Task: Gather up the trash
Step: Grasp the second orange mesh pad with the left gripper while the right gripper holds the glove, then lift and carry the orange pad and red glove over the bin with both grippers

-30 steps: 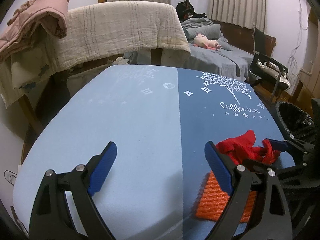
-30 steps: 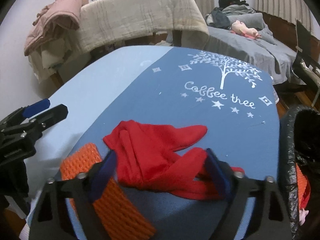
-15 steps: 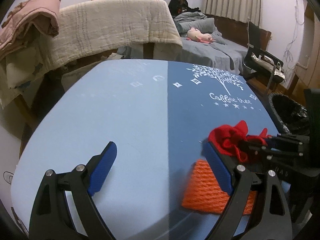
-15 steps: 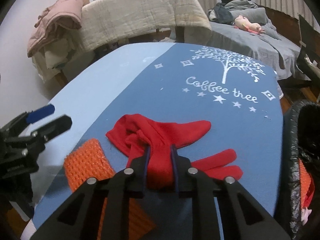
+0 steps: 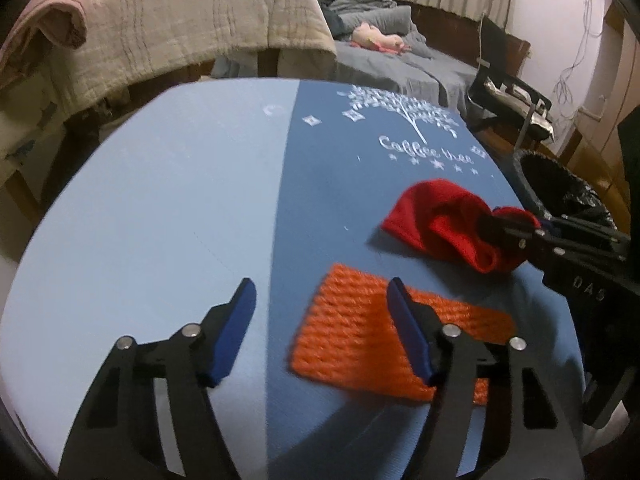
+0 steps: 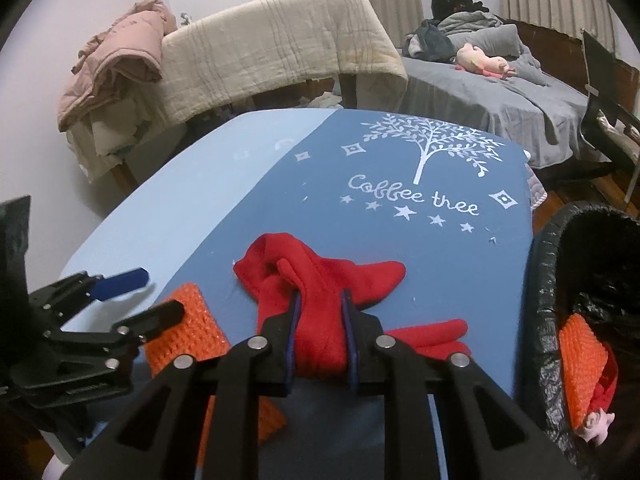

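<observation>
My right gripper [image 6: 319, 312] is shut on a red fabric glove [image 6: 316, 280] and holds it just above the blue table [image 6: 224, 184]. The glove also shows in the left wrist view [image 5: 444, 220], gripped at its right end. An orange foam net [image 5: 368, 336] lies flat on the table near the front edge; it also shows in the right wrist view [image 6: 188, 328]. My left gripper [image 5: 320, 320] is open and empty, its right finger over the net. A black-lined trash bin [image 6: 592, 304] stands right of the table and holds orange and red trash.
A chair draped with a beige blanket [image 6: 280, 48] stands behind the table. A bed [image 6: 500, 92] with grey bedding is at the back right. A black folding chair [image 5: 516, 96] stands near the bin [image 5: 560, 188].
My right gripper closed on the red glove and lifted it, bunching it up. My left gripper moved right, over the orange net, and stayed open.
</observation>
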### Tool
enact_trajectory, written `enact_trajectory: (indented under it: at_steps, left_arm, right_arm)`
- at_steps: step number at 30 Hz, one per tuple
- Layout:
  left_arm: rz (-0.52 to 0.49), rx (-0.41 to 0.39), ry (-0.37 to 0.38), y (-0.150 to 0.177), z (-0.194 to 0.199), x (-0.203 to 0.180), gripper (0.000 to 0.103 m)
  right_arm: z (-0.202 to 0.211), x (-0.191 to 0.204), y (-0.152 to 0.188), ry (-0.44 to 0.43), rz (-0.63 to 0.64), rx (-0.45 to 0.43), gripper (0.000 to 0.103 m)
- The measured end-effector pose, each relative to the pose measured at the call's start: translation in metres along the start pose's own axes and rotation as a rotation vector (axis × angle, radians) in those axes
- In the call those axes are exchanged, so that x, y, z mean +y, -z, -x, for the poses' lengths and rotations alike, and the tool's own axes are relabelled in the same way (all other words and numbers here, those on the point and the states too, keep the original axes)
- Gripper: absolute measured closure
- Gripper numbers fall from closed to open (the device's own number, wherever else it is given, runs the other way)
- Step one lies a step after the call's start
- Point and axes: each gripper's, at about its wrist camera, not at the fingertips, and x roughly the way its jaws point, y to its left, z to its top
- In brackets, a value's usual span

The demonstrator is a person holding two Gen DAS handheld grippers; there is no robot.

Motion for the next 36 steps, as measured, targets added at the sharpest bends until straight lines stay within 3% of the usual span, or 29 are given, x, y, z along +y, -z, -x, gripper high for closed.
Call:
enact_trajectory:
  at_steps: [8, 13, 36]
  left_arm:
    - [-0.008, 0.028, 0.048, 0.002, -0.007, -0.010, 0.078]
    - [-0.015, 0.007, 0.044, 0.002, -0.005, -0.014, 0.089]
    - [-0.034, -0.205, 0.001, -0.057, 0.049, -0.028, 0.091]
  right_arm:
    - [0.002, -0.001, 0.000, -0.002, 0.002, -0.006, 0.084]
    - [0.004, -0.003, -0.001, -0.001, 0.002, -0.010, 0.084]
    - [0.050, -0.018, -0.027, 0.023, -0.018, -0.126, 0.084]
